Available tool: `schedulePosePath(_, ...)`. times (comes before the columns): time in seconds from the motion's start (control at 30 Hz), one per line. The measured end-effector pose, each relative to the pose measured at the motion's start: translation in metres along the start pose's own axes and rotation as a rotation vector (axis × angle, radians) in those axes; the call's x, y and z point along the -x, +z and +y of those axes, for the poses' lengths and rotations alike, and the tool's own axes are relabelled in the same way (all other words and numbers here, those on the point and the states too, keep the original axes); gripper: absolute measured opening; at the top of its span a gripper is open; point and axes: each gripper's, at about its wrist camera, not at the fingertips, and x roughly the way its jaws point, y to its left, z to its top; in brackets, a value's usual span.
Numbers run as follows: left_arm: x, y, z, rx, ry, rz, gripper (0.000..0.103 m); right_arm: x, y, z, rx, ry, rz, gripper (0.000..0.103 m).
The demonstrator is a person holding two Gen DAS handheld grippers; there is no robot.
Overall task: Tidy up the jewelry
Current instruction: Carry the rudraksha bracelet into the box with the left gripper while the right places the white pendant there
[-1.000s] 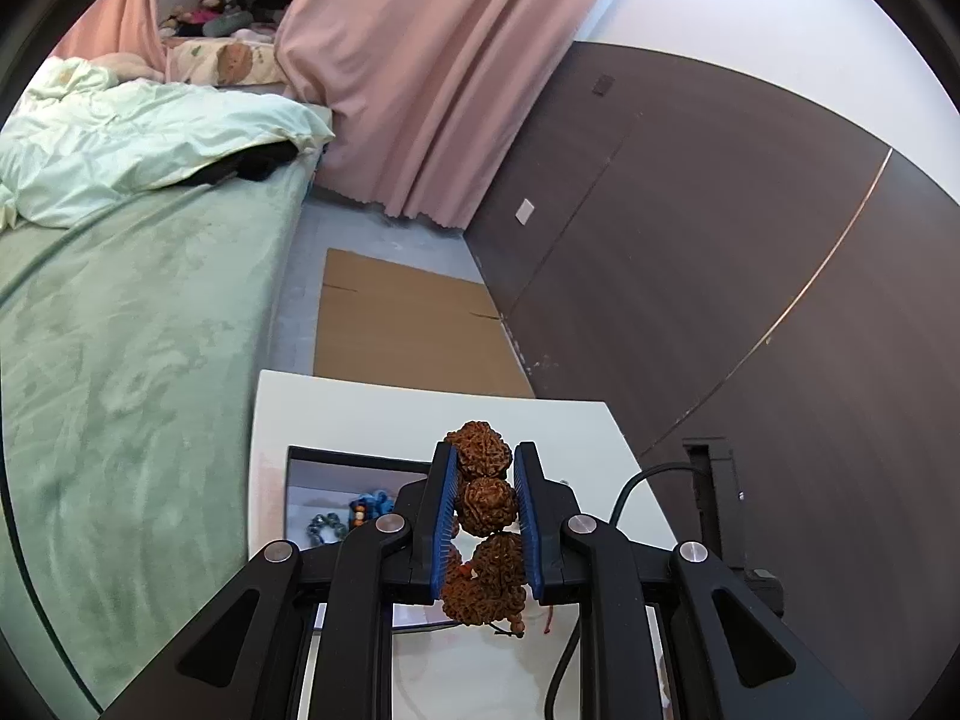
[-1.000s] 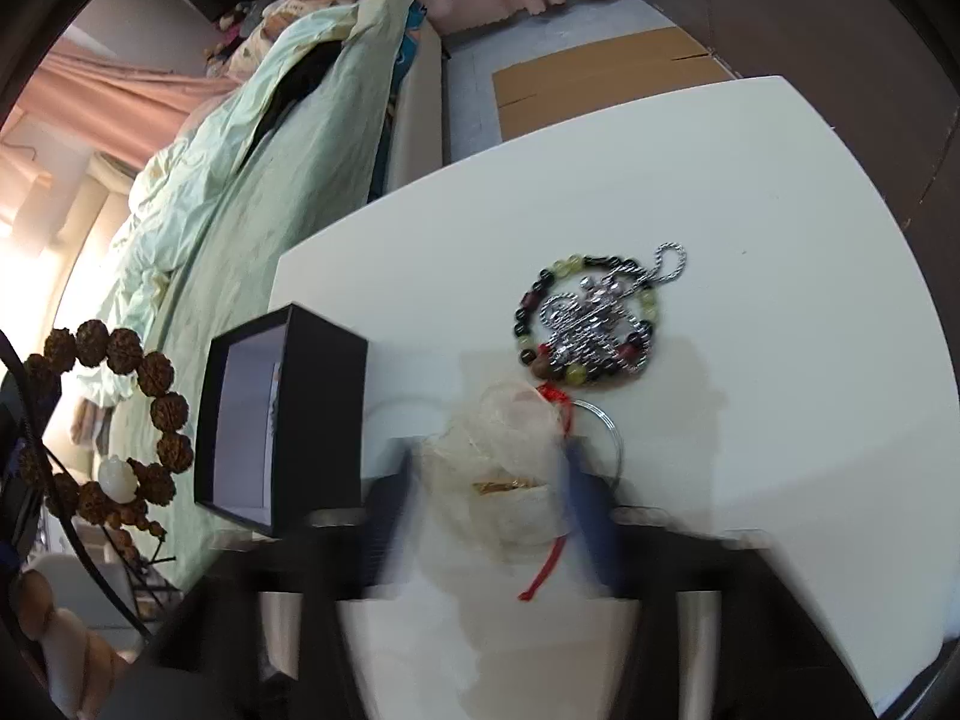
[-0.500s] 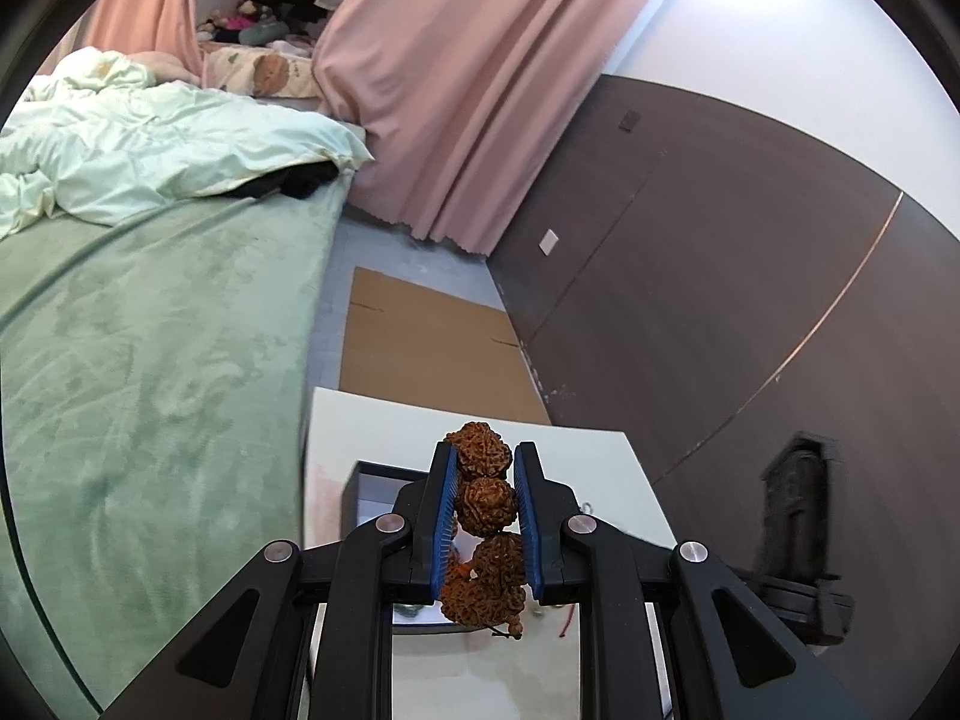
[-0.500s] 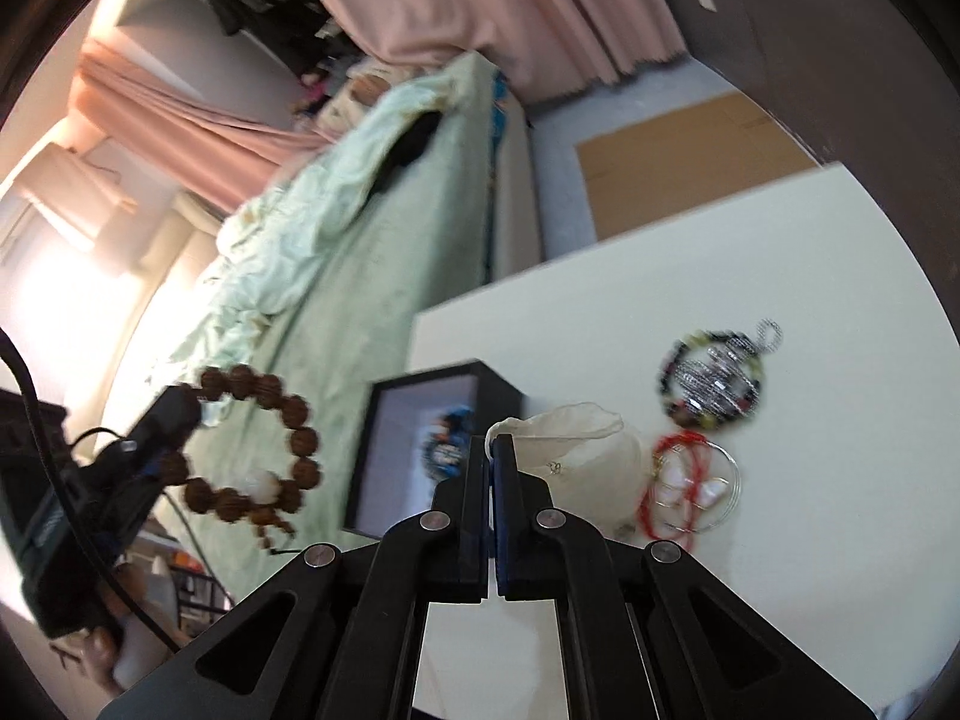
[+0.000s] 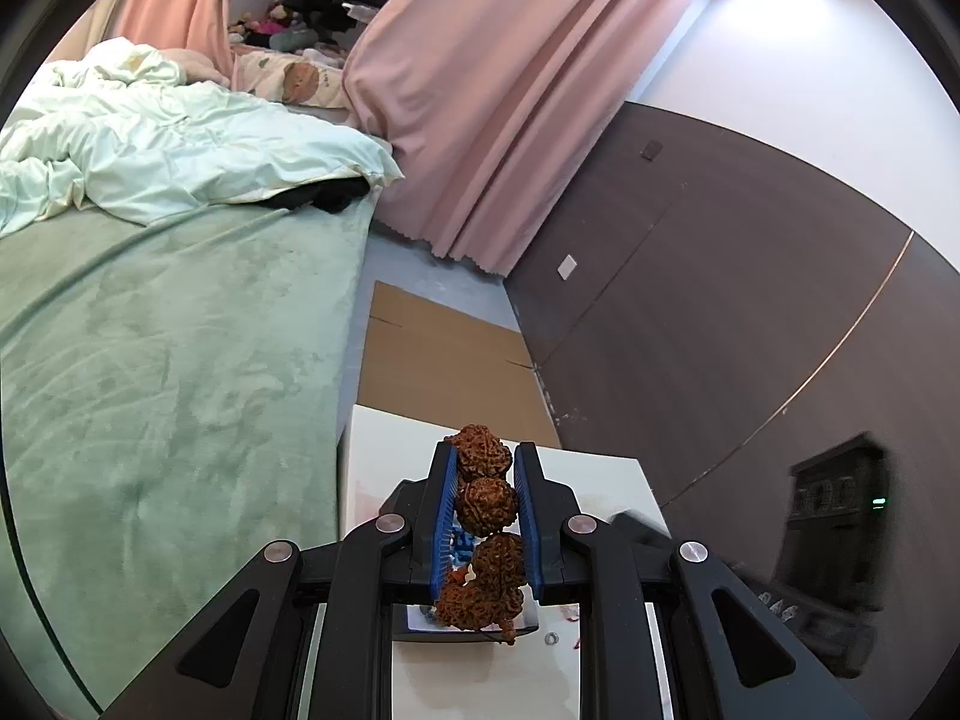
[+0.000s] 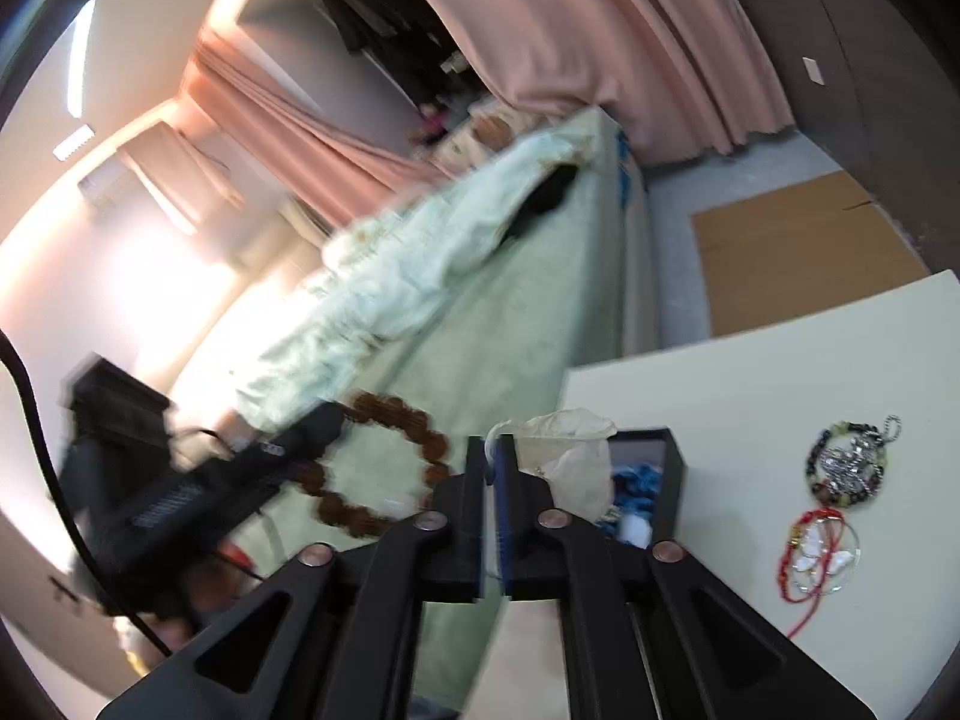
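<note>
My left gripper (image 5: 483, 456) is shut on a bracelet of knobbly brown beads (image 5: 486, 498), held above the black jewelry box (image 5: 414, 495). The right wrist view shows the same bracelet (image 6: 384, 468) hanging as a ring from the blurred left gripper (image 6: 300, 438). My right gripper (image 6: 492, 450) is over the box's (image 6: 675, 462) near side. Its jaws are opening, a narrow gap shows, and the rim of a sheer white pouch (image 6: 570, 456) sits at its tips. The pouch hangs over the box, which holds blue beads (image 6: 642, 477).
On the white table (image 6: 750, 372) lie a multicoloured bead bracelet with a silver chain (image 6: 846, 471) and red cord with thin rings (image 6: 822, 552). A green bed (image 5: 150, 360) runs along the table's left. Cardboard (image 5: 438, 354) lies on the floor beyond, by pink curtains and a dark wall.
The right gripper lifted the pouch off the table and carried it up to the box, then its shut jaws parted slightly. The left gripper drifted over the box, bracelet still gripped.
</note>
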Motion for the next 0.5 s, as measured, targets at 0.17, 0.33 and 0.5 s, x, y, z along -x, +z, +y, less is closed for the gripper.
schedulePosePath(0.17,-0.006,-0.001,-0.002,-0.002,-0.007,0.022,0.020,0.003,-0.006,-0.020,-0.070,-0.040,0.007,0.082)
schedulePosePath(0.33,-0.018,-0.006,-0.010,-0.015,-0.014,0.048,0.020,0.021,-0.008,-0.033,-0.098,-0.073,-0.015,0.082)
schedulePosePath(0.5,-0.034,-0.014,-0.021,-0.023,-0.021,0.087,0.020,0.033,-0.013,-0.046,-0.130,-0.098,-0.017,0.082)
